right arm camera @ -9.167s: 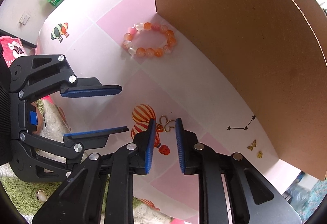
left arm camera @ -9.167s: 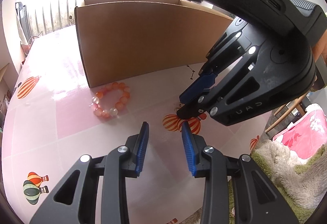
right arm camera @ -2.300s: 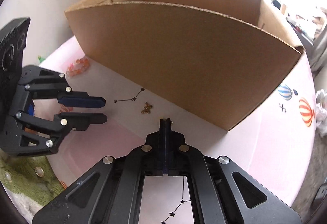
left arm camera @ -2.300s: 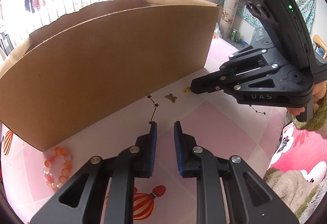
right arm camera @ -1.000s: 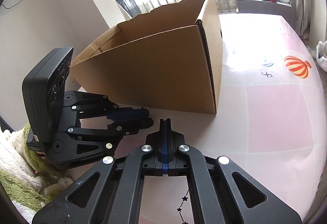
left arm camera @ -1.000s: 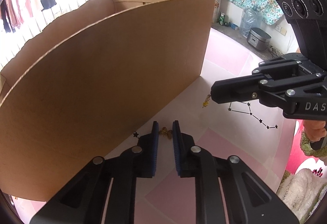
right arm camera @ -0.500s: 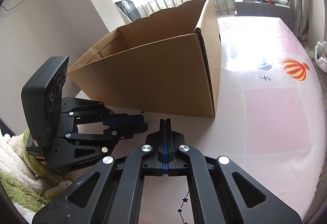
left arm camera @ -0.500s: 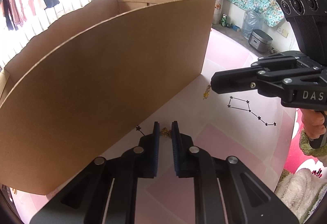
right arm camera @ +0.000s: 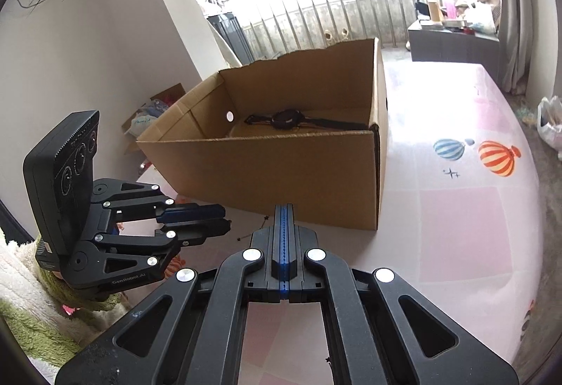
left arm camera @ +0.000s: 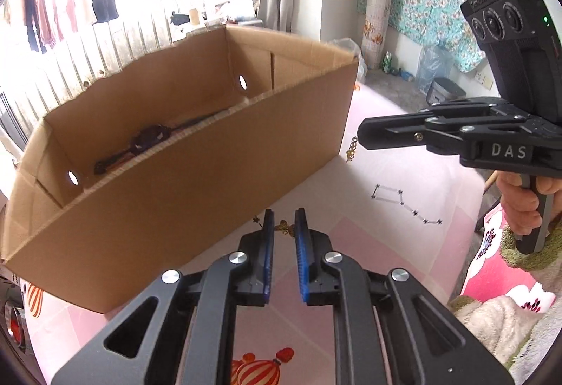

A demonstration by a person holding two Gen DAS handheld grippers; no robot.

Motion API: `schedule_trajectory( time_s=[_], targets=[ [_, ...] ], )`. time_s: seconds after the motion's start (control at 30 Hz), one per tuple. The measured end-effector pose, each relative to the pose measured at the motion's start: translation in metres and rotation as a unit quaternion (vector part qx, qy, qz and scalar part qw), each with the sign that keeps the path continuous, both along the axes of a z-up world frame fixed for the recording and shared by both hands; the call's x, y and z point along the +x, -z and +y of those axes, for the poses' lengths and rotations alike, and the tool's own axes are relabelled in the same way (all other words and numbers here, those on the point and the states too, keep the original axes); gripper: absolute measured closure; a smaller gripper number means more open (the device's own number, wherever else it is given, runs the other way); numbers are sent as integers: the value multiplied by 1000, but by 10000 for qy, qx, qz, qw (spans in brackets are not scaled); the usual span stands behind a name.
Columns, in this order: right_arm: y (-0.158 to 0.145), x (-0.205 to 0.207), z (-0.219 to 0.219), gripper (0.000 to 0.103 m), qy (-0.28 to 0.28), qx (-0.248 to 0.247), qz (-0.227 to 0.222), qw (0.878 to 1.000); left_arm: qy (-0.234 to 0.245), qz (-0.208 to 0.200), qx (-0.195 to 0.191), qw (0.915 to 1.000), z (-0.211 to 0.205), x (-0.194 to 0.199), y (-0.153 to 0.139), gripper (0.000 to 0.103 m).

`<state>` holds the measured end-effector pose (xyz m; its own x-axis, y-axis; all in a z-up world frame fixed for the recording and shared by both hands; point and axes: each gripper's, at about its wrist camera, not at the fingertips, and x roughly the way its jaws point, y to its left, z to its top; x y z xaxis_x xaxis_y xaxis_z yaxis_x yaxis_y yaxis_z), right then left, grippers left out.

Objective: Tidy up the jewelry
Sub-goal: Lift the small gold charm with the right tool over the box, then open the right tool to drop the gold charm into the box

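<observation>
Left-wrist view: my left gripper (left arm camera: 282, 227) hangs over the pink tabletop (left arm camera: 379, 209) just in front of an open cardboard box (left arm camera: 196, 174). Its blue pads (left arm camera: 268, 244) stand a narrow gap apart, and a small gold butterfly charm (left arm camera: 283, 228) sits between their tips. The pads appear to pinch it, though the contact itself is too fine for me to be sure of. To the right, my right gripper (left arm camera: 359, 139) reaches in level, its fingers pressed fully together. A short gold chain piece (left arm camera: 352, 149) dangles from their tip, near the box's right corner. A hand (left arm camera: 523, 202) with a green cuff grips that tool's handle.

Right-wrist view: the right gripper (right arm camera: 283, 209) shows its two blue pads meeting in one line, with no gap. The gold piece it holds is hidden from this camera. Ahead of it stands the box (right arm camera: 281, 181), and a black wristwatch (right arm camera: 288, 119) lies flat on the box floor with its strap stretched out. The same watch (left arm camera: 147, 141) shows as a dark shape over the near wall in the left camera. The left gripper (right arm camera: 224, 218) appears at the left of this view, its fingers nearly together, close to the box's front wall. What they hold cannot be made out from here.

Printed hot-air balloons (right arm camera: 497, 158) and black star lines (left arm camera: 404, 202) mark the table.
</observation>
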<state>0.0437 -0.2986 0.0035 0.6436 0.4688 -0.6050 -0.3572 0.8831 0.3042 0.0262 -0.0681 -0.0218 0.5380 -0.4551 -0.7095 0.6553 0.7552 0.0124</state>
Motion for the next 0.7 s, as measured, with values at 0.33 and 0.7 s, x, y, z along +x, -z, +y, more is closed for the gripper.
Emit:
schedule_trajectory(
  time_s=[0.33,0.7],
  targets=[
    [-64,14,11,103,-323,5,-681,9972,-251,-446,-728,9960,33,3,-62,92],
    [-51,145,49,103,-805,92,862,9930,-933,1210,-1070,9825,54,134,-53,92]
  ],
)
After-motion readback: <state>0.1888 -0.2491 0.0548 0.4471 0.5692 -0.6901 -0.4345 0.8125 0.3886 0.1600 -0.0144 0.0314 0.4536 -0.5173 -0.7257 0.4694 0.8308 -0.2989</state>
